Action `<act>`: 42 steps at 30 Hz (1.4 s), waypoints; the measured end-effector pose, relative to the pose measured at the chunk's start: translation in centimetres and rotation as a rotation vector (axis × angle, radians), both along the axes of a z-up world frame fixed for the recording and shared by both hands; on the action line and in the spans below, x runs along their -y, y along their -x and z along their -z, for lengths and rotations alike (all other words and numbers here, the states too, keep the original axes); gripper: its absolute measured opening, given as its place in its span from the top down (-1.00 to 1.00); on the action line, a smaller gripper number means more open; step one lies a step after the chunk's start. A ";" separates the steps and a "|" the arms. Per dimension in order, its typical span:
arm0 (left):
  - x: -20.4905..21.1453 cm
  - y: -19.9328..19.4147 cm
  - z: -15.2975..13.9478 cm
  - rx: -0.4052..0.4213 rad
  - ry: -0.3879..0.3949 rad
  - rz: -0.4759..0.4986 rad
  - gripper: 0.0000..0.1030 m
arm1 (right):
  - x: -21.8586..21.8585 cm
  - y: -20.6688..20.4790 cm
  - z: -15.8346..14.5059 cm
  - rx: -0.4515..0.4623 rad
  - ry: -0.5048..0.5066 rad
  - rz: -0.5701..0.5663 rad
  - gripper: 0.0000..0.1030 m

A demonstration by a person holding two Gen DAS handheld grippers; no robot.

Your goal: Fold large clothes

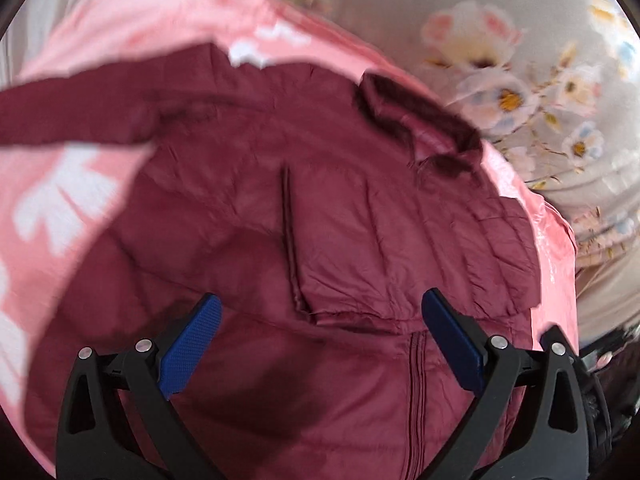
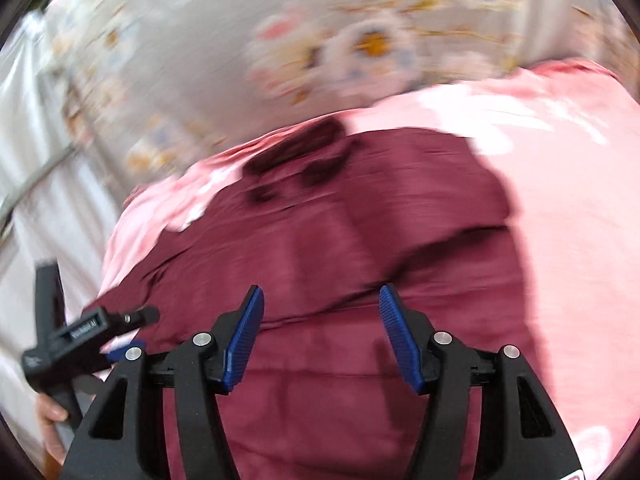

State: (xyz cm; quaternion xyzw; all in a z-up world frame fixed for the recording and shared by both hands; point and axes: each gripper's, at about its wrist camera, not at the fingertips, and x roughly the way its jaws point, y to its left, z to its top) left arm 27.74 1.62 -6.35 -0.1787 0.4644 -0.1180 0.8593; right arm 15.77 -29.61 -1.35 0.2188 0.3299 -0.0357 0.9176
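Here, maroon jacket point(image 1: 320, 208) within pink blanket's point(image 1: 60, 184) edges

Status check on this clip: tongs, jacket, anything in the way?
Both tongs open, left and right, holding nothing. Maroon jacket spread on pink blanket, one sleeve out. Nothing in the way.
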 end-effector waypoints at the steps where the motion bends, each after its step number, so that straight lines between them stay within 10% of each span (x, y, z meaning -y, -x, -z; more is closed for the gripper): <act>1: 0.0 -0.4 0.7 -0.024 0.042 -0.015 -0.84 | 1.2 0.3 0.1 -0.009 -0.003 0.027 -0.15; 5: -0.3 -1.3 1.5 -0.061 0.139 -0.056 -0.50 | 5.0 0.4 1.0 -0.032 -0.022 0.104 -0.15; 9: -0.1 -2.6 1.0 -0.056 0.116 -0.037 0.97 | 7.4 -1.7 2.4 -0.051 -0.074 0.153 -0.16; 17: -3.0 -4.9 -3.8 0.121 0.044 -0.074 0.99 | 9.5 -6.2 4.4 -0.071 -0.178 0.179 -0.15; 21: -3.0 -6.0 -3.1 0.114 -0.014 -0.065 0.99 | 9.7 -7.0 3.3 -0.035 -0.146 0.199 0.96; 25: -2.7 -5.3 -1.8 0.119 -0.061 -0.051 0.99 | 9.2 -4.5 -0.3 0.117 -0.065 0.240 0.97; 33: 0.2 -6.0 2.8 0.065 -0.180 -0.032 0.98 | 9.5 -7.5 4.7 -0.208 0.072 0.241 0.99; 42: -0.6 -3.9 1.4 0.123 -0.257 -0.094 0.73 | 7.0 -3.9 1.9 -0.153 0.225 0.318 0.75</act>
